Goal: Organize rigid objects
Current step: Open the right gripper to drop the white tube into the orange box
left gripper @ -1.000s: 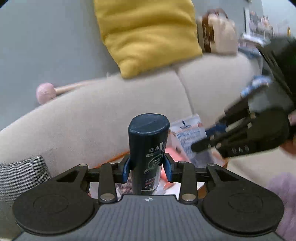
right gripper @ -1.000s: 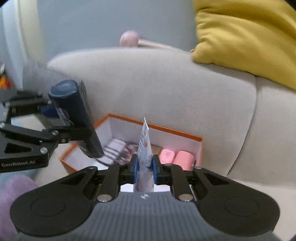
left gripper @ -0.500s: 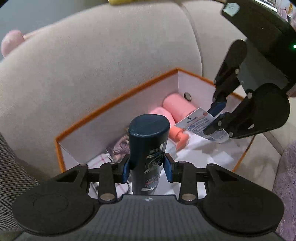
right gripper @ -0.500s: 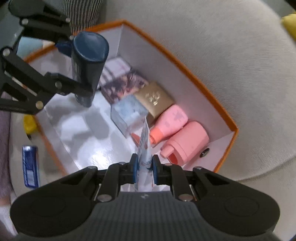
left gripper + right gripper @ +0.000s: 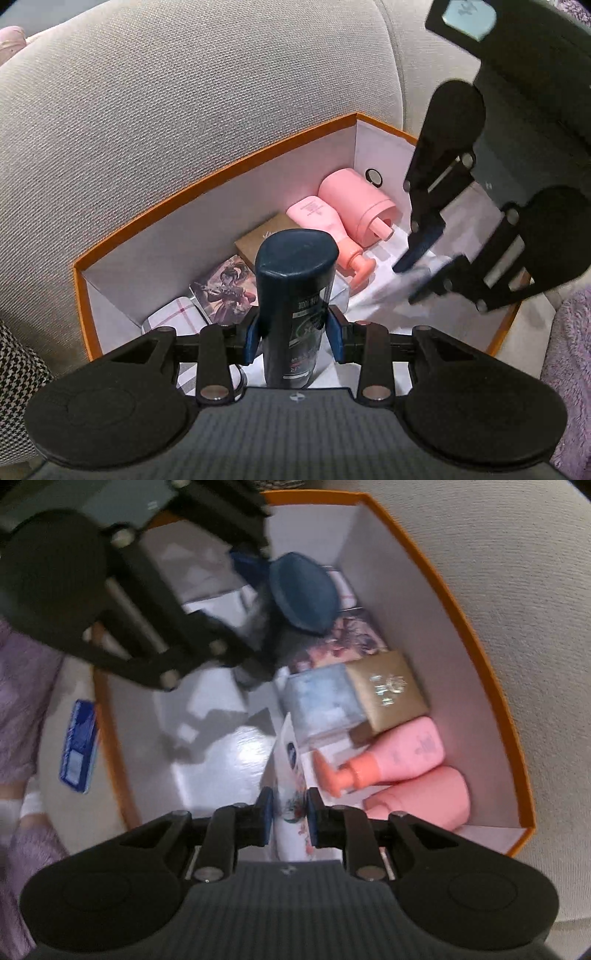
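My left gripper [image 5: 293, 334] is shut on a dark blue bottle [image 5: 293, 295], held upright over the orange-rimmed white box [image 5: 207, 184]; the bottle also shows in the right wrist view [image 5: 303, 590]. My right gripper [image 5: 288, 816] is shut on a white tube [image 5: 290, 775] and holds it low inside the box [image 5: 480, 635], near two pink pump bottles [image 5: 399, 757]. In the left wrist view the right gripper [image 5: 424, 273] is blurred at the box's right side.
The box sits on a beige sofa [image 5: 184, 110]. Inside lie a gold box [image 5: 388, 686], a pale blue box [image 5: 317, 701], a picture card box [image 5: 225, 288] and a plaid tin [image 5: 173, 321]. A blue packet [image 5: 77, 746] lies outside the box by a purple blanket [image 5: 22, 701].
Both grippers have moved down toward the box. The right gripper has brought the tube lower inside it, and the left has carried the bottle closer over the box's left part.
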`<state>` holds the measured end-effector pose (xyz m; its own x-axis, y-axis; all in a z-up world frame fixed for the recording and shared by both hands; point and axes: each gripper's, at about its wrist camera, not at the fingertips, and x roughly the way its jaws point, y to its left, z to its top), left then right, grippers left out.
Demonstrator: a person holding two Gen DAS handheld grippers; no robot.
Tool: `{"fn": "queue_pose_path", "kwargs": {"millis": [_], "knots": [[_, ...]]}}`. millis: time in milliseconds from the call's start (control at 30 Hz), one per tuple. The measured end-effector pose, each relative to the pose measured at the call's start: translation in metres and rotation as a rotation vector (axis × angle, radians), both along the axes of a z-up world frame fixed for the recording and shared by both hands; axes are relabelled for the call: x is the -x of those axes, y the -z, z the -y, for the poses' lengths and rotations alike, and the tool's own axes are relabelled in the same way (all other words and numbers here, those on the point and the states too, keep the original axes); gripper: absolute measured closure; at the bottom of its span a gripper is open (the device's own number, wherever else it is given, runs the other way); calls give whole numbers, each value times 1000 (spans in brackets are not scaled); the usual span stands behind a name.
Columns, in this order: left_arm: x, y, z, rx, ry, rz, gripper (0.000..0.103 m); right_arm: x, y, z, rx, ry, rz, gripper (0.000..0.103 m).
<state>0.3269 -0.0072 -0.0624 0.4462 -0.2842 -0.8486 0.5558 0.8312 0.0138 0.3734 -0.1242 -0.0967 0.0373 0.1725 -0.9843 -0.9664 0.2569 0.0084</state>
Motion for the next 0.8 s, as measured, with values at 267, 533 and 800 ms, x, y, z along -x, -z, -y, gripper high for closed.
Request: {"fn": "queue_pose_path", "kwargs": {"millis": [267, 533, 800], "knots": [[2, 2, 1, 13, 13, -3, 61, -5, -1, 2, 29, 80, -64, 65], [-1, 4, 1, 24, 20, -7, 61, -14, 4, 10, 74, 135, -139, 57], [-2, 5, 1, 34, 42, -8, 61, -14, 23, 1, 159, 76, -146, 56]]}}
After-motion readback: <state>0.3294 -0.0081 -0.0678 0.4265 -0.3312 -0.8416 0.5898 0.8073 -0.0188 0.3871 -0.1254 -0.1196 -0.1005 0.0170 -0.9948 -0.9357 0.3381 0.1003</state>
